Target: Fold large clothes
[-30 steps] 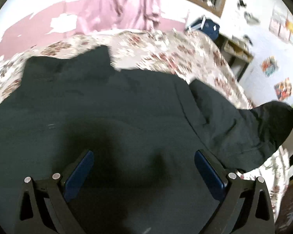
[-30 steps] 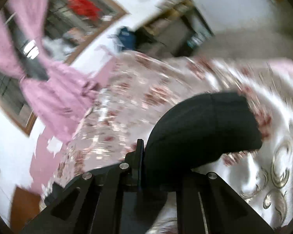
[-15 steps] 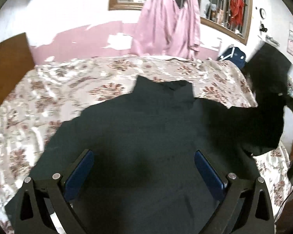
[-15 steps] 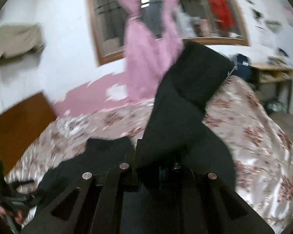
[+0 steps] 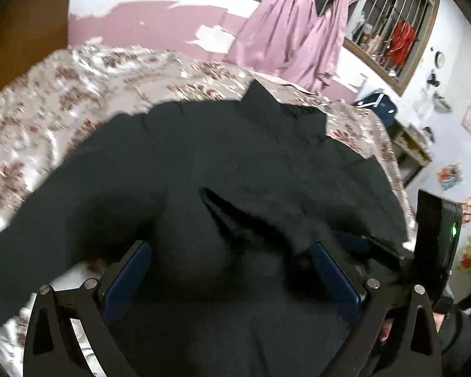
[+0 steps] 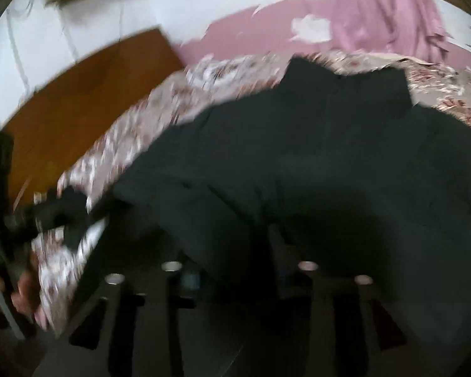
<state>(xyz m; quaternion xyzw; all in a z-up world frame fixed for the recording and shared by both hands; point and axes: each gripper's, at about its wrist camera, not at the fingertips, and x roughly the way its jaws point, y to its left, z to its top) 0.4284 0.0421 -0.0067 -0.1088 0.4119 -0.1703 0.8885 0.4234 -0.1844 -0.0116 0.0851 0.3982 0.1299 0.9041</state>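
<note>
White walls with a peeling pink lower band [image 5: 147, 25] are seen behind a bed covered by a glossy floral bedspread [image 5: 47, 103]. Pink satin curtains [image 5: 285, 31] are tied at a wood-framed barred window [image 5: 389, 40] at far right; a brown wooden headboard [image 6: 78, 94] is seen at far left in the right wrist view. A low shelf unit [image 5: 411, 150] and paper pictures on the wall are seen at right.

A large black long-sleeved garment [image 5: 235, 163] is spread flat across the bedspread, collar toward the far side, one sleeve lying out to the left. The right sleeve [image 5: 267, 213] is laid back over the body of the garment, ending near the middle.

The left hand-held gripper [image 5: 232, 276] is seen wide apart over the near part of the garment, blue pads [image 5: 128, 273] on either side, nothing pinched between them. The right hand-held gripper [image 6: 235, 270] is dark and blurred in its own view; its jaws have just been opening, with black cloth still lying between the fingers, and whether the pads press on it cannot be told. The right hand-held gripper's body is also caught at the right edge of the left wrist view, with a green light showing.
</note>
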